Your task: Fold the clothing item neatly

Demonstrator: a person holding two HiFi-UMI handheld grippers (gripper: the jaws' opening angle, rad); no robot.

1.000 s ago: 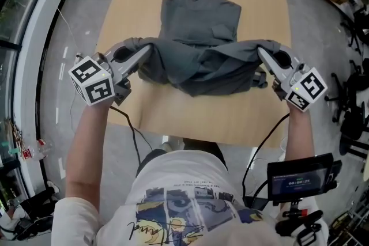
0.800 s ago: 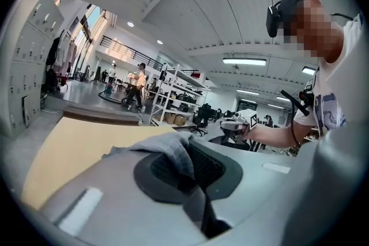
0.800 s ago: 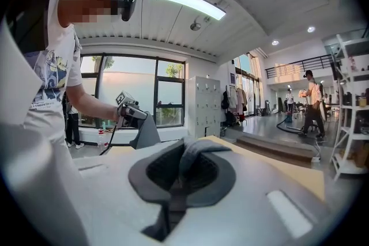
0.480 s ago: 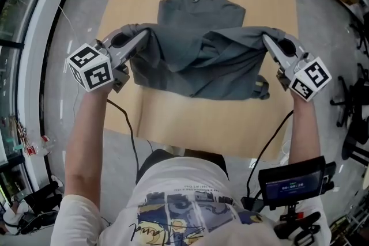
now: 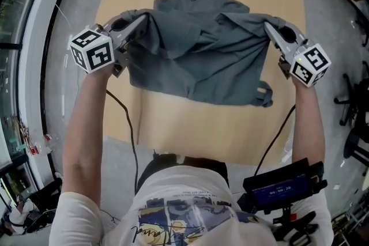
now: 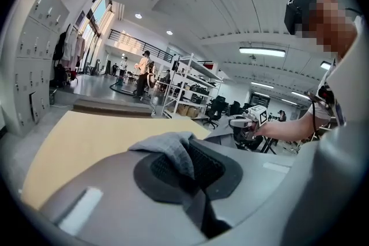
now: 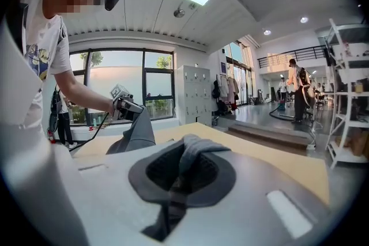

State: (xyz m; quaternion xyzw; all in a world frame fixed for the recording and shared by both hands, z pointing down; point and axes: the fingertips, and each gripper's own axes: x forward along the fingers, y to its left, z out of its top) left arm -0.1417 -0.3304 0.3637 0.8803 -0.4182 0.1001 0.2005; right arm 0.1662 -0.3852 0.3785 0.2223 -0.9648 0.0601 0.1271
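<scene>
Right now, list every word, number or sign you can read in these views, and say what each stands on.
Nothing reads clearly.
T-shirt: a small printed line and large script lettering, too small and distorted to read.
Screen at the person's waist: blue digits, too blurred to read.
Left marker cube and right marker cube: black-and-white square patterns, no letters.

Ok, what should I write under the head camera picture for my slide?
The left gripper and right gripper each clamp the grey shirt by its edge, stretched between them over the wooden table.
</scene>
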